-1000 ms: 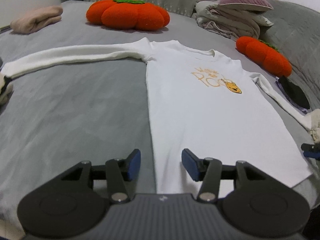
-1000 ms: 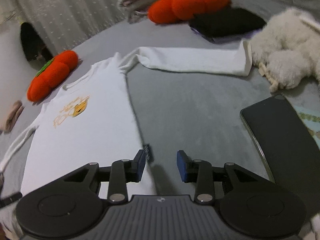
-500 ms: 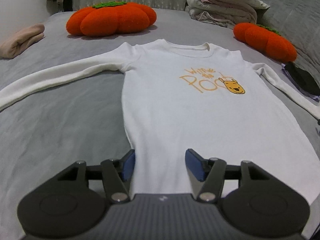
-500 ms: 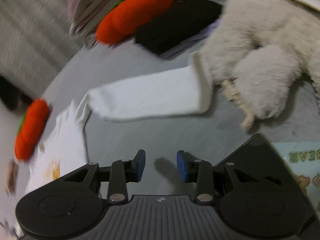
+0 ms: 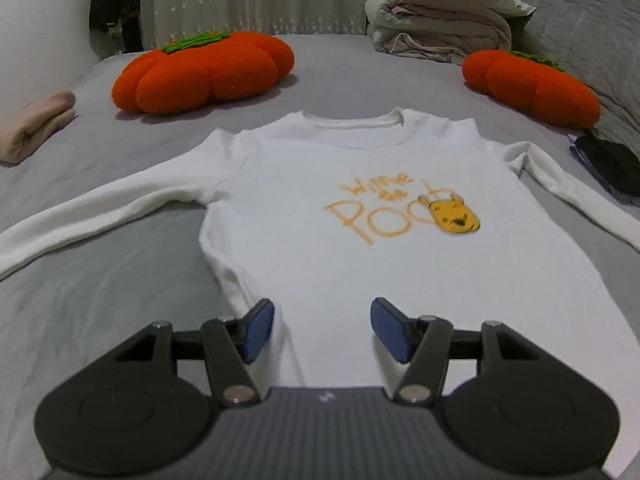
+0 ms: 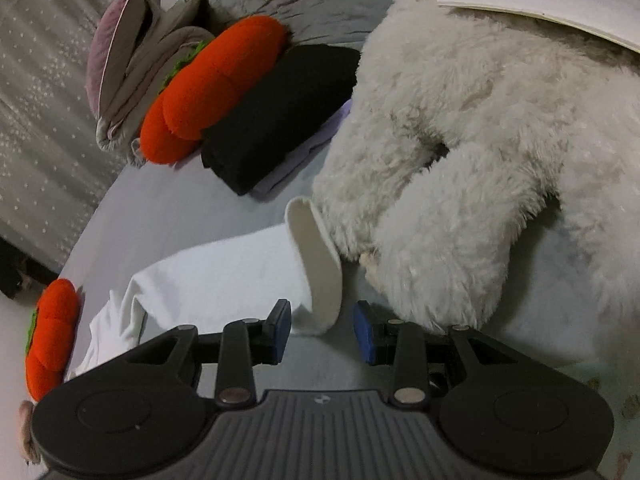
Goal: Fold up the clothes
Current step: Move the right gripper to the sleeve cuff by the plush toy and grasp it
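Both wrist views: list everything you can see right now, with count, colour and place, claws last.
White long-sleeve shirt with orange print: 1, flat on bed, sleeves spread.
Sleeve cuff: 1, white, against the toy.
Orange pumpkin cushions: 2, beyond the collar.
Fluffy white plush toy: 1, right of cuff.
Folded black garment: 1, beside a cushion.
Folded bedding pile: 1, grey and mauve, far right.
Pink folded cloth: 1, far left.
Grey bed sheet: 1, beneath everything.
Left claw: open, over the hem.
Right claw: open, at the cuff.

Matt white knit shirt (image 5: 360, 248) on smooth grey bedsheet (image 5: 100, 292) — shaggy plush bear (image 6: 480, 152), fleecy pumpkin cushion (image 5: 204, 70).
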`<state>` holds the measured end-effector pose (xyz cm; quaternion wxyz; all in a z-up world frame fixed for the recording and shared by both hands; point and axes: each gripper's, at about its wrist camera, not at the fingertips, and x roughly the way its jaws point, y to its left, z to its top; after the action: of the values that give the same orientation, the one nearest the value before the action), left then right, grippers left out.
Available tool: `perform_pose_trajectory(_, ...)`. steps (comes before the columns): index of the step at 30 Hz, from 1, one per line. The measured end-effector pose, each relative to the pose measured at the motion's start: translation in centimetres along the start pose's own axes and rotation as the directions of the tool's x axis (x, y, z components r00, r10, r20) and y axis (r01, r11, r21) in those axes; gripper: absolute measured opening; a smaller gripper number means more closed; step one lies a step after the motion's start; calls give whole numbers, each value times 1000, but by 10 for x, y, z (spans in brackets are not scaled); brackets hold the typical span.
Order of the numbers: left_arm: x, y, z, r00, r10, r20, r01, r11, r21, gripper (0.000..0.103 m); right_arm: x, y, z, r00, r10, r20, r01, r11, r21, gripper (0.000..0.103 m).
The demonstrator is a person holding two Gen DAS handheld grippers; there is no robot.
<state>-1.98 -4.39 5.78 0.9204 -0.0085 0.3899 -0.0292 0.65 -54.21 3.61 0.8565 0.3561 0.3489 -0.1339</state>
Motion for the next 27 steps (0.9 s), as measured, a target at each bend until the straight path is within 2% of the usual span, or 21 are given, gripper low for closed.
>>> perform_pose_trajectory(3,4,1,8,1000,-16,1,16,1000,-22,57,3,3,2,1000,10,2,-10,1000,-17,35)
perform_pose_trajectory(4,5,5,9,1000,-21,-3,20,999,-39,57,4,4,2,1000,8,3,-8,1000,-25,31)
perform_pose_trajectory(5,6,8,9,1000,-28,-11,27,998,-53,58,5,5,3,1000,7,4,-7,999,-34,19)
perform_pose_trajectory(6,8,9,7,999,-35,-20,34,998,-55,58,5,6,2,1000,4,4,-4,999,-44,17)
perform_pose_trajectory(10,11,11,-5,997,-60,-53,58,998,-38,58,-1,14,2,999,6,45,-2,995,-95,17)
perform_pose_trajectory(14,14,13,-15,994,-80,-80,79,997,-16,61,-9,32,1,993,-12,120,35,979,-199,16)
perform_pose_trajectory(20,13,11,-23,996,-69,-65,71,997,42,61,-17,57,2,962,-76,261,165,926,-340,15)
perform_pose_trajectory(25,12,11,-25,996,-72,-60,75,996,57,62,-19,71,7,928,-110,356,258,879,-402,15)
perform_pose_trajectory(27,11,11,-26,995,-75,-60,78,995,57,63,-18,70,14,917,-127,379,287,869,-402,12)
